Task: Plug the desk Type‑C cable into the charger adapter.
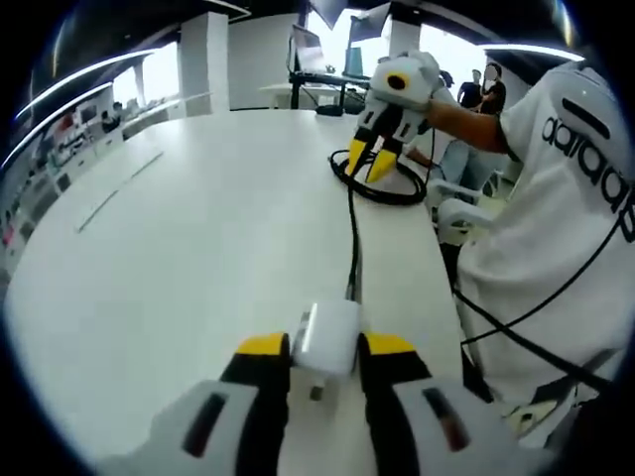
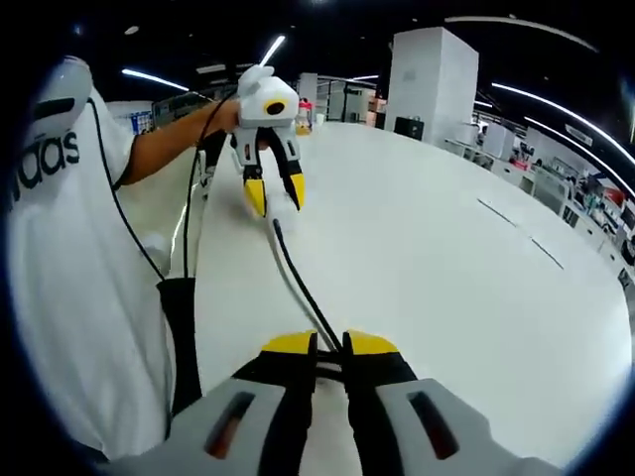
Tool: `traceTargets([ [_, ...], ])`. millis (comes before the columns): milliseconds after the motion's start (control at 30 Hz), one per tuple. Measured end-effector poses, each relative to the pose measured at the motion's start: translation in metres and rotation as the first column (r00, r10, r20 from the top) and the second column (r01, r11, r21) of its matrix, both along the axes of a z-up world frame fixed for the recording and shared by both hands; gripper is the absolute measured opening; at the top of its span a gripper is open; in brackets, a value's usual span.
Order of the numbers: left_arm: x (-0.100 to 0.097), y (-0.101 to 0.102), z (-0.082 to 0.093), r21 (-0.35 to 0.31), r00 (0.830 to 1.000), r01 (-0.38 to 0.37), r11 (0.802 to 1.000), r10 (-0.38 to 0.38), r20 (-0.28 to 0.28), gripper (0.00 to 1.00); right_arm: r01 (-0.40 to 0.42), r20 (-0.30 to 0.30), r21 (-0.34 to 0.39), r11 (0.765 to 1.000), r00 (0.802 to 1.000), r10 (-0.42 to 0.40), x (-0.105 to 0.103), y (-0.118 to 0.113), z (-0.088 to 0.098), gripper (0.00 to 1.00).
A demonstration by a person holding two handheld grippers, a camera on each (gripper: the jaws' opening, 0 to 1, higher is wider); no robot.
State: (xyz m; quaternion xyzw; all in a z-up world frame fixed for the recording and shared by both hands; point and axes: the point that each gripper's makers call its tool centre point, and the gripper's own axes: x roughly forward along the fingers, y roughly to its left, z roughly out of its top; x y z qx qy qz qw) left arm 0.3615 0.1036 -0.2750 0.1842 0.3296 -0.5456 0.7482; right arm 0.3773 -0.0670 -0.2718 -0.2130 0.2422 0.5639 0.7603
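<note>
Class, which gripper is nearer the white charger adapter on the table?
Left. The left gripper has the adapter between its jaws. The right gripper is farther along the black cable, closed on it at the coiled end.

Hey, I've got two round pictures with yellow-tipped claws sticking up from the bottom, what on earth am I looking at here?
A person in a white shirt holds a hand tool with tongs in each hand; a camera rides on each tool. The left gripper view looks along the left tongs, shut on a small white boxy charger adapter. The right gripper view looks along the right tongs, shut on a thin black cable. Each tool appears far off in the other's picture. Everything sits over a large white round table, where the cable runs between the two tools, with a coil near the right one.
</note>
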Motion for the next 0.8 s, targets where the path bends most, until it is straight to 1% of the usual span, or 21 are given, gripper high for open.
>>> traceTargets([
  [133,-0.001,-0.003,0.000,0.003,1.000,0.002,1.000,-0.002,0.002,0.28,0.038,0.003,-0.023,0.999,0.999,-0.038,0.003,-0.019,-0.004,0.10],
  [267,0.000,-0.002,0.000,0.006,1.000,0.001,1.000,-0.001,0.003,0.28,0.074,0.010,-0.045,0.996,0.997,-0.073,0.006,-0.037,-0.007,0.10],
  [400,-0.001,-0.003,0.000,0.007,1.000,-0.001,1.000,0.001,0.004,0.28,0.100,0.009,-0.061,0.993,0.995,-0.100,0.007,-0.049,-0.010,0.09],
  [467,0.001,-0.001,0.000,0.007,1.000,-0.001,1.000,0.001,0.004,0.28,0.109,0.007,-0.070,0.992,0.994,-0.109,0.007,-0.053,-0.012,0.09],
  [533,0.004,0.004,-0.001,0.008,1.000,0.000,1.000,0.000,0.003,0.28,0.131,0.008,-0.095,0.987,0.991,-0.131,0.008,-0.061,-0.017,0.09],
  [633,0.007,0.007,-0.001,0.009,1.000,0.002,1.000,-0.002,0.003,0.29,0.157,0.001,-0.104,0.982,0.987,-0.158,0.010,-0.071,-0.018,0.09],
  [700,0.008,0.007,-0.001,0.010,1.000,0.003,1.000,-0.003,0.002,0.29,0.166,0.000,-0.114,0.980,0.986,-0.167,0.010,-0.074,-0.020,0.08],
  [733,0.007,0.006,-0.002,0.010,1.000,0.004,1.000,-0.004,0.002,0.29,0.170,-0.001,-0.133,0.976,0.985,-0.171,0.010,-0.078,-0.023,0.08],
  [800,0.010,0.010,-0.002,0.010,1.000,0.004,1.000,-0.004,0.001,0.29,0.174,-0.002,-0.144,0.974,0.984,-0.176,0.010,-0.081,-0.024,0.05],
])
